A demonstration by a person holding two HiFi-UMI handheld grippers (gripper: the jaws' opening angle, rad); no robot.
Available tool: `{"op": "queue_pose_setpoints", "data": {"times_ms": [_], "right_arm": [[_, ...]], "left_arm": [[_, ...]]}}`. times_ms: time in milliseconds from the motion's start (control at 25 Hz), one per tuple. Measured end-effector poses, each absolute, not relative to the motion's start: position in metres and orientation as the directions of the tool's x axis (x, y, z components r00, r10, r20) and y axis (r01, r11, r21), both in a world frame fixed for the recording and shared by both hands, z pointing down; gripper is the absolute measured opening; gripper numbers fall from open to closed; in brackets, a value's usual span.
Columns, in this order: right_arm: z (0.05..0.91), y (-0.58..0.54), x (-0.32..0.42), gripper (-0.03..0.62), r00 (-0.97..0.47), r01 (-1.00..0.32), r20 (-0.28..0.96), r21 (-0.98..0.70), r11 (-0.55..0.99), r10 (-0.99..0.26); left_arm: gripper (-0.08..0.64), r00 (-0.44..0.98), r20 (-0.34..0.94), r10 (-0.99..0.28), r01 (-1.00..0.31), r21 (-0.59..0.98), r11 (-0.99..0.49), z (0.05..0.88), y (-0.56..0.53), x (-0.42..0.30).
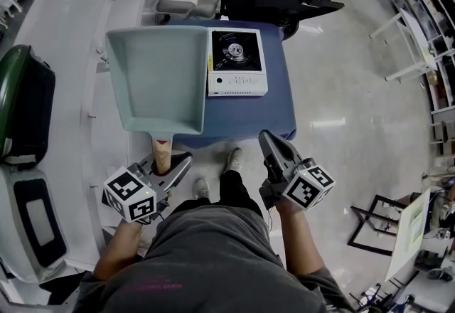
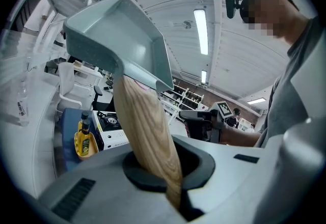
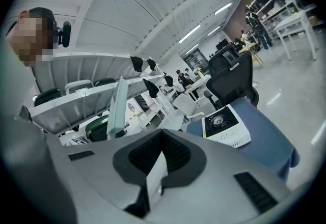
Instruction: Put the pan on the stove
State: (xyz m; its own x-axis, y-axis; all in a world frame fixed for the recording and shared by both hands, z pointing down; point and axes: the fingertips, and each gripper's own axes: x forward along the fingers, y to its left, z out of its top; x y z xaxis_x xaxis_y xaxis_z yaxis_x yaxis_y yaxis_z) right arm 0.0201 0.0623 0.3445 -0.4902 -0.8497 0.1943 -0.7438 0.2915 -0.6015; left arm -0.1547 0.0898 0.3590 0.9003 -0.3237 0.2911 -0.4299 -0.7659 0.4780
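Left tongs point(image 1: 176, 161) clamp the pan point(image 1: 158, 77) by its handle point(image 1: 163, 152) alone and right tongs point(image 1: 269, 141) are closed empty, so the pan may twist and clip the bottle point(image 2: 84, 139) beside the stove point(image 1: 237, 61).

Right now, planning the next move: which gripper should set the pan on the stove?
Left: the left gripper holds the pan by its wooden handle; the right gripper is shut, empty.

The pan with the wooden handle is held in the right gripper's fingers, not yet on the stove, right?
Wrong gripper: the left gripper holds the pan by its wooden handle, as the left gripper view shows. It is not yet on the stove.
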Motion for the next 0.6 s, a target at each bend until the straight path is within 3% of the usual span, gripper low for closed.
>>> {"op": "queue_pose_setpoints", "data": {"times_ms": [600], "right_arm": [[0.372,-0.052,0.095,0.003,-0.555,-0.703,0.221,-0.639,0.311,-0.802]], "left_arm": [[-0.002,0.874,0.343,-0.345,-0.483,0.53,-0.697,0.384,-0.008,-0.076]]}}
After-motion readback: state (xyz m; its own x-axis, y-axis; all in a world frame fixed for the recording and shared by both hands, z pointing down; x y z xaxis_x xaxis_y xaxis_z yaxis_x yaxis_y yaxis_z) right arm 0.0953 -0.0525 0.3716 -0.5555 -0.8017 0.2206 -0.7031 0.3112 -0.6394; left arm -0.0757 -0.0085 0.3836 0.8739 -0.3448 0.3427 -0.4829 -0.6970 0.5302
